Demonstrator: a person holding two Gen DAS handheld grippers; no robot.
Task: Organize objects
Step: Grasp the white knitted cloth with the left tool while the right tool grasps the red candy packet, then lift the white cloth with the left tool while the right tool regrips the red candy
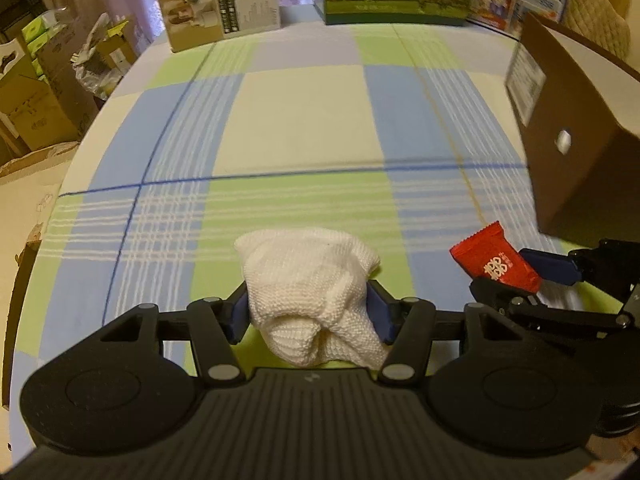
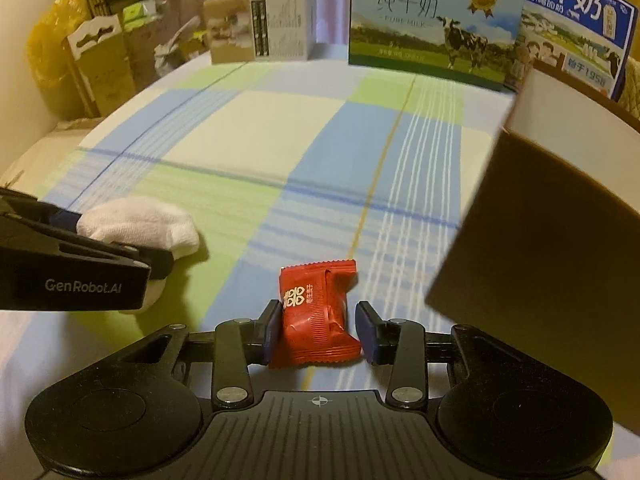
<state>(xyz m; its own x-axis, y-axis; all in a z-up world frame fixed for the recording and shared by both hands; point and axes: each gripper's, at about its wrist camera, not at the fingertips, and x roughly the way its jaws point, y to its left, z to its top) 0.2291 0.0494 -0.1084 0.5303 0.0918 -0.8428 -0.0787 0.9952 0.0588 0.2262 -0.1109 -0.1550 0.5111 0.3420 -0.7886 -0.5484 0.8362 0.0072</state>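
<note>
In my left tongs (image 1: 307, 312) I hold a bunched white knitted cloth (image 1: 310, 280), the blue pads pressed into both its sides so it bulges forward past the tips. In my right tongs (image 2: 316, 326) sits a red candy packet (image 2: 316, 312); the left pad touches its edge, but on the right I see a sliver of gap, so I cannot tell whether the grip is fully closed on it or just about to be. The packet's long axis runs roughly along the tongs, its crimped end pointing away from me.

Both things are low over the checked cloth of the table (image 1: 300, 120). The brown cardboard box (image 2: 552, 216) stands just to the right of my right tongs and slightly ahead, so that hand is clearly the nearer one. I judge the packet goes in first, needing a lift up and rightward over the box's near wall; the cloth must cross further.

Farther back, along the table's far edge, stand a small printed carton (image 2: 260, 24) and two milk cartons (image 2: 432, 24).
</note>
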